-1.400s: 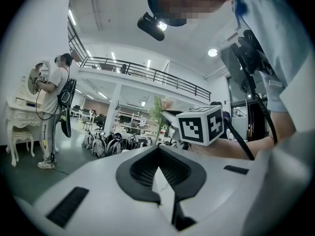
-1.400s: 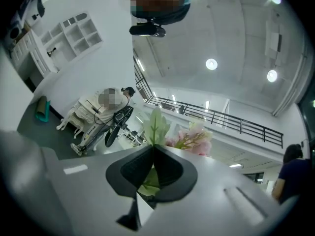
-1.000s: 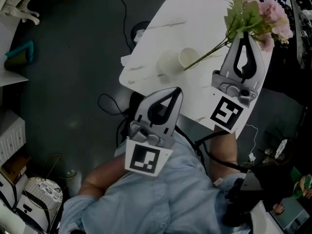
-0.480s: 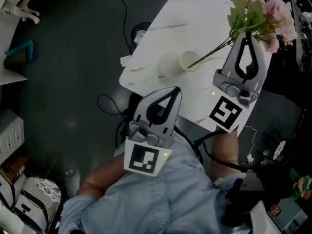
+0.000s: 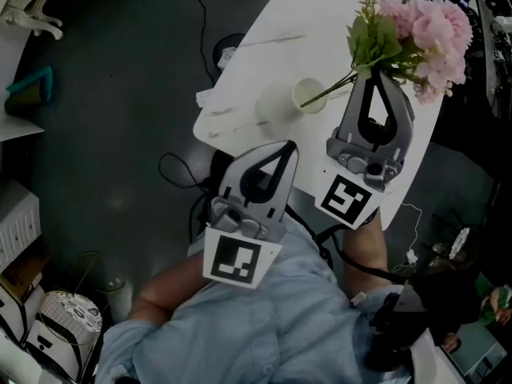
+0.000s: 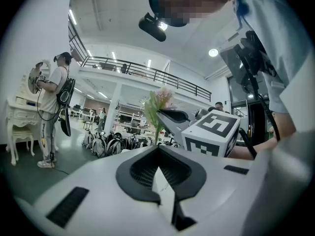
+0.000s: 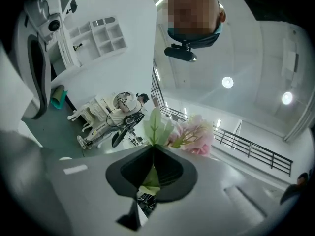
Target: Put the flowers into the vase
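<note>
A white vase (image 5: 282, 102) stands on the white marble table (image 5: 312, 22). The pink flowers (image 5: 432, 26) with green leaves (image 5: 374, 42) hang above the table's far right. Their thin stem (image 5: 328, 93) slants down left, and its end lies at the vase's mouth. My right gripper (image 5: 374, 74) is shut on the stem just under the leaves. In the right gripper view a leaf (image 7: 156, 126) and the flowers (image 7: 196, 134) rise past the closed tips (image 7: 153, 147). My left gripper (image 5: 291, 146) hovers at the table's near edge, shut and holding nothing, its tips (image 6: 158, 149) meeting.
The table's near edge (image 5: 240, 138) borders a dark floor with cables (image 5: 180, 174). A teal object (image 5: 32, 90) and white furniture (image 5: 20, 10) lie at the far left. In the left gripper view a person (image 6: 51, 107) stands by a white dresser (image 6: 19, 127).
My right gripper has moved left and toward me with the flowers. The bunch has swung left, nearer over the vase. The left gripper has stayed put.
</note>
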Available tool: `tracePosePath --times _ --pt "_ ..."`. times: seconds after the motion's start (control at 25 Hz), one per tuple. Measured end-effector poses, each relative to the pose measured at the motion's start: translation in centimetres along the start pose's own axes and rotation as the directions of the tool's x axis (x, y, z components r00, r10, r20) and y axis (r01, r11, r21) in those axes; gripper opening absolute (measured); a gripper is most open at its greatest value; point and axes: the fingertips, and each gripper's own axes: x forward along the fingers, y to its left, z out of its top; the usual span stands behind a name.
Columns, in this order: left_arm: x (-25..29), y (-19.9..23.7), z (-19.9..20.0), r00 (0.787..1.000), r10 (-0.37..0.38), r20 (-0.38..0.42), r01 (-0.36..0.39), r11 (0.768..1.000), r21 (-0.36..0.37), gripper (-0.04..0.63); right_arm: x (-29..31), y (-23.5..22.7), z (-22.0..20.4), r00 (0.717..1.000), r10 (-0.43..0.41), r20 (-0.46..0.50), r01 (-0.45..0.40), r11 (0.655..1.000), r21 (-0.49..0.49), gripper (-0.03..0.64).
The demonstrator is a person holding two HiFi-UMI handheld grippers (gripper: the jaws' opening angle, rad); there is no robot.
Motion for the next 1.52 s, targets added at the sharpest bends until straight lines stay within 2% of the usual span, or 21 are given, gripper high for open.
tracePosePath --times 0.6,0.92,1.08,1.32,1.52 --pt "-1.8 -1.9 -1.7 1.000 -0.003 -0.016 0.003 1.000 0.010 0.003 -3.7 5.9 1.2 0.984 0.176 -0.010 -0.175 0.982 0.068 0.014" --pt "-3.7 -1.0 -2.2 0.998 0.059 -0.028 -0.059 0.998 0.000 0.005 -5.0 8.5 0.6 0.957 0.287 -0.038 -0.275 0.943 0.188 0.018" --pt "-4.3 -0.2 -1.8 0.995 0.093 -0.020 -0.093 0.996 0.006 0.004 -5.7 9.7 -0.3 0.937 0.341 -0.072 -0.310 0.911 0.272 0.030" --pt "-4.9 0.2 -1.2 0.993 0.120 -0.015 -0.119 0.992 0.047 0.003 -7.1 10.3 -1.1 0.916 0.387 -0.102 -0.327 0.871 0.368 0.067" --pt "-4.6 -0.3 -0.5 0.994 0.110 -0.008 -0.109 0.991 0.082 0.005 -8.1 9.3 -1.3 0.929 0.356 -0.100 -0.284 0.860 0.423 0.069"
